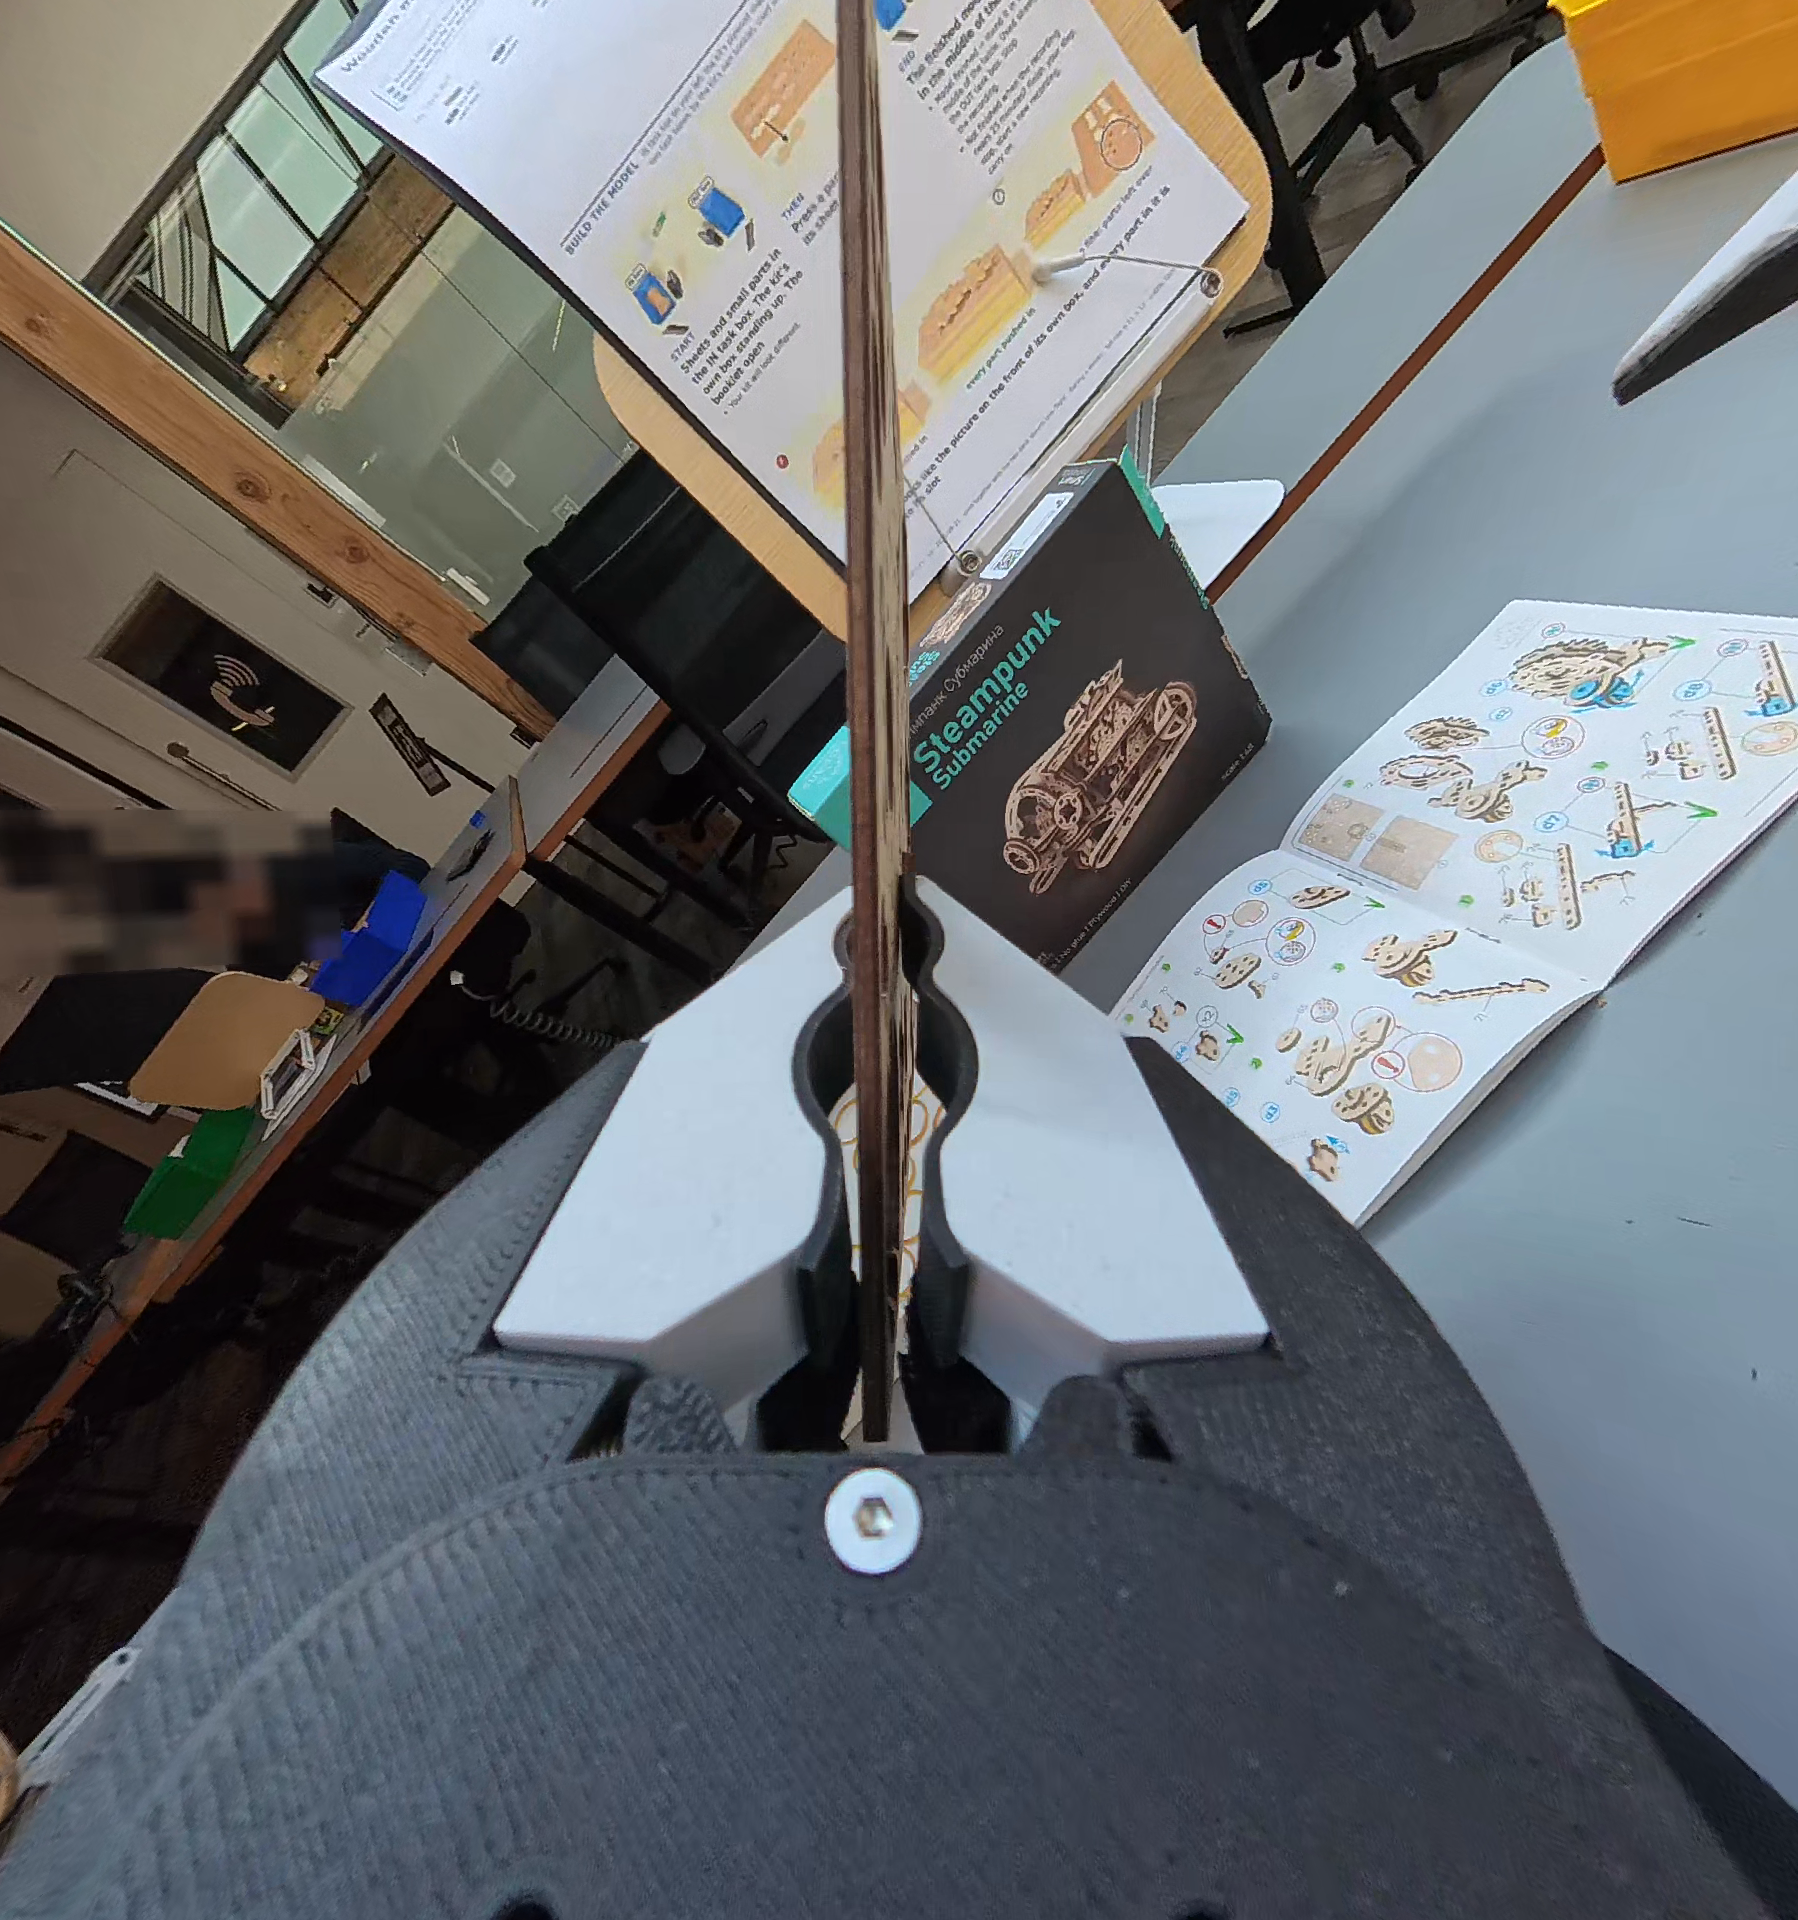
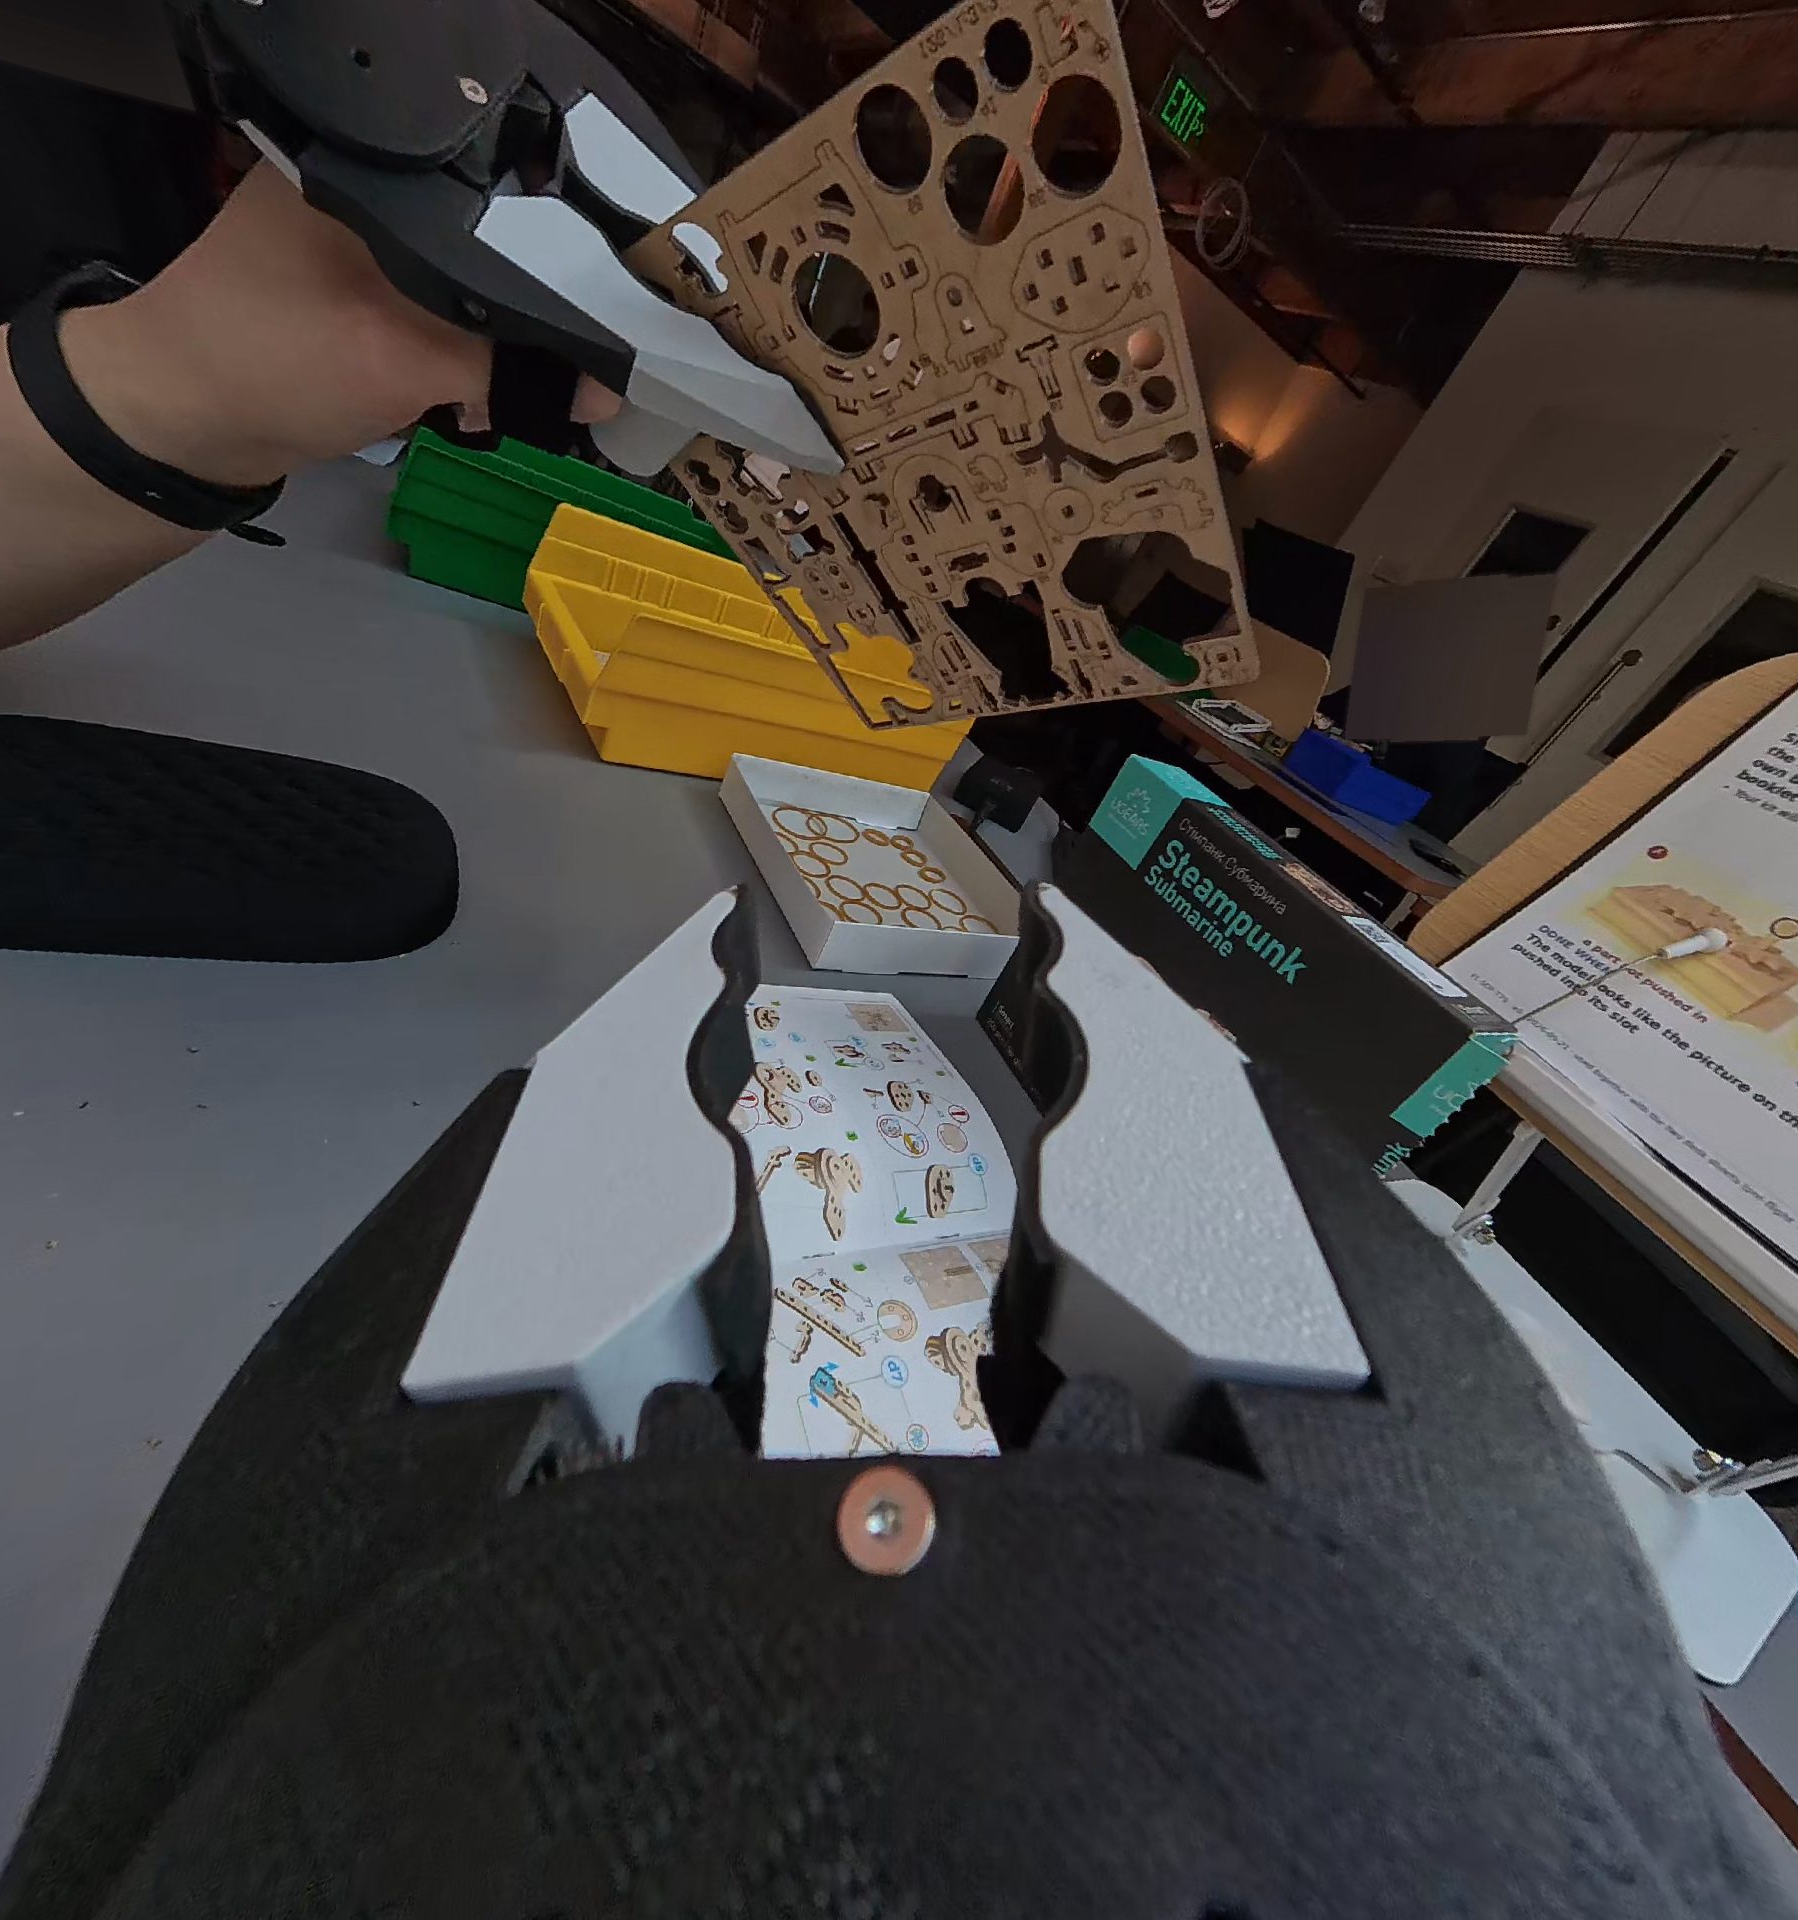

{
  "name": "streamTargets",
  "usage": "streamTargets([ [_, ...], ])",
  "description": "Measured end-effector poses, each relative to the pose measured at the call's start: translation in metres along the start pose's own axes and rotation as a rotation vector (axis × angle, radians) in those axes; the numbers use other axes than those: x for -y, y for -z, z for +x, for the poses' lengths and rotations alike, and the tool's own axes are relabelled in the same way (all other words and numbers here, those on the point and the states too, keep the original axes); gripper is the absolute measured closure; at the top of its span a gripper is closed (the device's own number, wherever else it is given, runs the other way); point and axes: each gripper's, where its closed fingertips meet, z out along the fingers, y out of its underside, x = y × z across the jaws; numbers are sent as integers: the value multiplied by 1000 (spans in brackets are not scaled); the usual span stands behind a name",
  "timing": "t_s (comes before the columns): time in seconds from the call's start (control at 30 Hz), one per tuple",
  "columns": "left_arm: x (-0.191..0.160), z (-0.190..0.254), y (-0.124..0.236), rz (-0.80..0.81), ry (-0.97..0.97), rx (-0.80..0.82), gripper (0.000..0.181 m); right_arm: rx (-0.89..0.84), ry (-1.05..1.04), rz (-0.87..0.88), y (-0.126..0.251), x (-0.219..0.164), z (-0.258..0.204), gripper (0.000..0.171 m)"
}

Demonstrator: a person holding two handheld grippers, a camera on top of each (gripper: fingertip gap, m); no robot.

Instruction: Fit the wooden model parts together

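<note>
My left gripper (image 1: 879,935) is shut on a thin laser-cut wooden parts sheet (image 1: 871,623), seen edge-on and running up out of the frame. In the right wrist view the same sheet (image 2: 978,364) hangs in the air above the table, with many parts punched out, held at its left edge by the left gripper (image 2: 749,416). My right gripper (image 2: 884,935) is open and empty, low over the open instruction booklet (image 2: 864,1174). A white tray (image 2: 864,883) with round wooden rings lies just beyond it.
The black kit box (image 2: 1248,966) (image 1: 1061,769) stands on the grey table (image 2: 251,1091). Yellow bins (image 2: 729,665) and green bins (image 2: 479,509) are at the back. An instruction sheet on a wooden stand (image 2: 1705,987) (image 1: 749,208) is at the right. A black pad (image 2: 168,831) lies left.
</note>
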Motion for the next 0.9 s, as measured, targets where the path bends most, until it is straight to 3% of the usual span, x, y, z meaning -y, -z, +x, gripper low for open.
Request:
streamTargets([
  [0.03, 1, 3, 0, 11, 23, -26, 181, 4, -5, -2, -1, 0, -1, 121],
  [0.1, 9, 16, 2, 83, 164, -167, 181, 18, -49, -4, -3, -1, -3, 121],
  [0.17, 27, 33, 14, 226, 448, -424, 181, 82, -192, 28, -10, 3, -13, 116],
  [0.27, 48, 35, 37, 459, 863, -748, 181, 289, -460, 53, -23, 10, -46, 95],
  [0.33, 42, 34, 38, 523, 999, -797, 181, 354, -580, 51, -30, 13, -60, 97],
  [0.53, 16, 46, 25, 547, 1217, -886, 181, 396, -809, 164, -41, 20, -63, 123],
  [0.77, 11, 65, 22, 561, 1324, -1005, 181, 437, -935, 340, -46, 27, -62, 146],
  [0.9, 13, 66, 26, 596, 1307, -1000, 181, 377, -900, 385, -47, 28, -58, 145],
])
